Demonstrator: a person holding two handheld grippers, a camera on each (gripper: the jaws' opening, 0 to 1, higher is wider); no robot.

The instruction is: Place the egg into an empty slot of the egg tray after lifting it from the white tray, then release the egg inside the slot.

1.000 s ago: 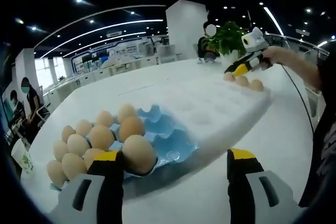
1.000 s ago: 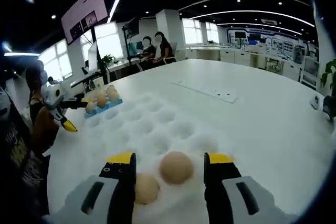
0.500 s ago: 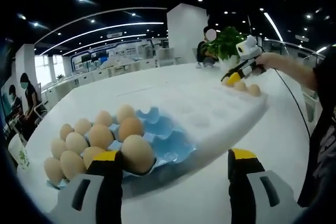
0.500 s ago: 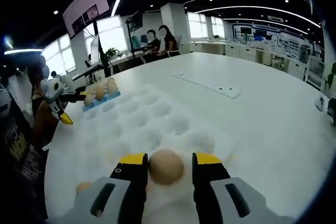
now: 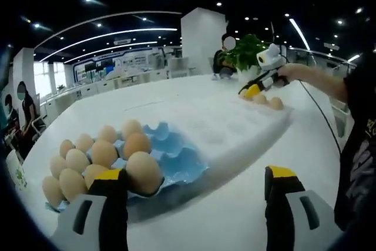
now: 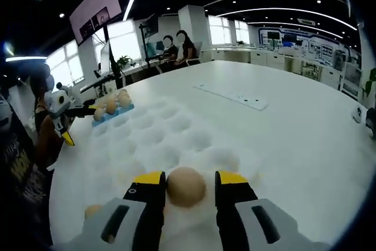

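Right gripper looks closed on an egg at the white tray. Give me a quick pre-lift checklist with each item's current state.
1. Right gripper shut on the egg, one jaw on each side: ok.
2. Egg centred between the jaws: ok.
3. Egg lifted off the white tray: cannot tell; it sits low against the foam.
4. Neighbouring egg apart from the jaws: ok, it lies off to the left side of the view.
5. Empty slots in the blue egg tray: ok, several bare blue cups show on the side nearest the white tray.
6. Left gripper out of the way: ok, open and holding nothing, near the blue egg tray's front edge.
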